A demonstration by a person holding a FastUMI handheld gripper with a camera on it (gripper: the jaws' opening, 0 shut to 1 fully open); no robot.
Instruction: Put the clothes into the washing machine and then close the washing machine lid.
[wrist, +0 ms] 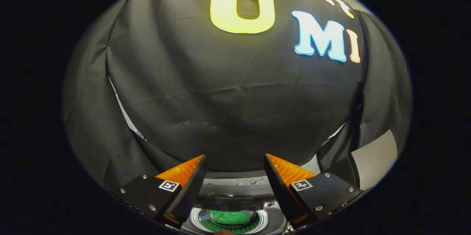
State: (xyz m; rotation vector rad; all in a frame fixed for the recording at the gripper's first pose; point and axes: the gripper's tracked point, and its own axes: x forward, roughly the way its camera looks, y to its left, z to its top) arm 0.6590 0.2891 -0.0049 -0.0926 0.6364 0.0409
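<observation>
Green clothes (232,217) lie down inside the washing machine (235,190) drum, low between the fingers of the gripper (234,161), which stand spread apart with nothing held (the tips point at the black cloth wall (235,109) beyond); the machine's lid (232,202) is up

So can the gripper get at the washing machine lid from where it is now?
Probably yes: the gripper is open and holds nothing, and the raised lid stands just ahead between its fingers, above the drum with the green cloth.
</observation>
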